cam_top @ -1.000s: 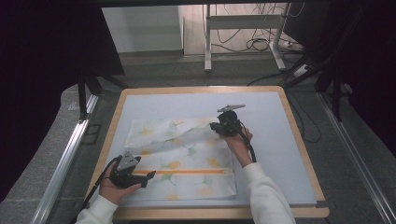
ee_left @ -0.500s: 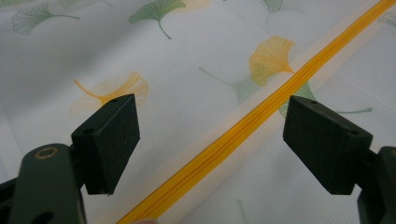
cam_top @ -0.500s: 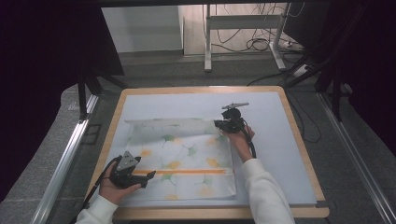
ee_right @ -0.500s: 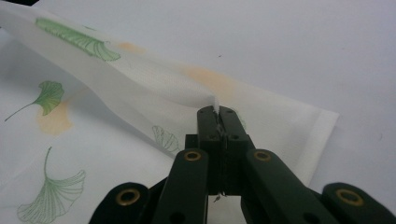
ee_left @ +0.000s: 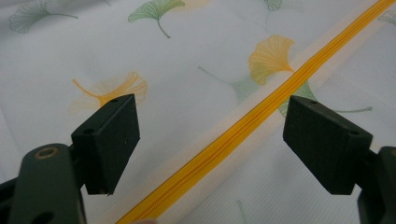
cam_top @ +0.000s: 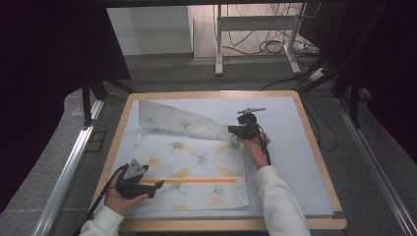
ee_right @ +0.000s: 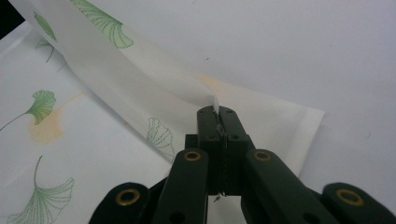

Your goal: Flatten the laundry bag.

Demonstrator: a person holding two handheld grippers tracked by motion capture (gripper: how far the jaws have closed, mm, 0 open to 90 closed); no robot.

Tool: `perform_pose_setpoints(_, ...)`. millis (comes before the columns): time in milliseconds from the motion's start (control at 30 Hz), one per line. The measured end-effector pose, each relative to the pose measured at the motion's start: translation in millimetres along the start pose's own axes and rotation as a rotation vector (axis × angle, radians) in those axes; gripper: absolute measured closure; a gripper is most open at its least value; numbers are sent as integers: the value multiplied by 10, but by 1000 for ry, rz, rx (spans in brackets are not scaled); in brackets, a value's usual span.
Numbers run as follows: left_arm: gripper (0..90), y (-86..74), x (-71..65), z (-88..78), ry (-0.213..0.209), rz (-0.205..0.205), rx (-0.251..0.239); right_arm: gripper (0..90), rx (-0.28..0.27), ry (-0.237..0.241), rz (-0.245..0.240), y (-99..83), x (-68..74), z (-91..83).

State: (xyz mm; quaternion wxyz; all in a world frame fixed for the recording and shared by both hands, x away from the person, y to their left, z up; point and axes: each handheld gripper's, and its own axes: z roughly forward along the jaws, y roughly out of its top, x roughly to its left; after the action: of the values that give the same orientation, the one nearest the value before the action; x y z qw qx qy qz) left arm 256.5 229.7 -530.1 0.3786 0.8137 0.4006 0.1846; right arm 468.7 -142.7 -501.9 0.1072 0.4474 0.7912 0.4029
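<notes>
Fingers (ee_right: 204, 122) on my right gripper (ee_right: 216, 113) are pinched tight on a thin edge of the white cloth (ee_right: 140, 88). A little bit of the cloth sticks up between the two black tips. From the high view, my right gripper (cam_top: 235, 129) sits near the far middle of the bench (cam_top: 314, 147), and it holds the cloth's fold up off the flat part.

On my left gripper (ee_left: 210, 140), the fingers (ee_left: 109, 140) stand wide apart and grip nothing. They hang just over the cloth (ee_left: 187, 70), one on each side of the orange zipper (ee_left: 243, 126). The zipper runs on a slant between them. I cannot tell if the tips touch the cloth.

From the high view, my left gripper (cam_top: 156, 186) is at the near left side of the bench, by the left end of the orange zipper (cam_top: 196, 181).

The cloth (cam_top: 196, 162) lies spread on the pale blue mat (cam_top: 290, 162) that covers the bench. It is white with green and yellow fan-shaped leaves on it. One part is folded over, and that fold runs from the far left corner down to my right gripper. The zipper goes straight across the near part of the cloth.

A wooden rim goes round the mat. White sleeves (cam_top: 280, 206) come in from the near side.
</notes>
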Motion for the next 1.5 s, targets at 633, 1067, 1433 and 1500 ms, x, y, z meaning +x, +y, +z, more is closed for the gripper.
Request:
perform_pose_setpoints(633,181,-4,2,3,3,-3,-1,886,-49,13,24,91,-127,-35)
perform_pose_setpoints(1067,181,-9,24,-5,-9,-10,-5,887,-32,-17,27,342,-232,98)
perform_pose_setpoints(1433,181,-7,22,-19,-16,-6,-11,785,-26,-91,11,499,-300,302)
perform_pose_setpoints(1500,181,-7,22,-21,-18,-7,-12,683,-48,-116,23,519,-327,291)
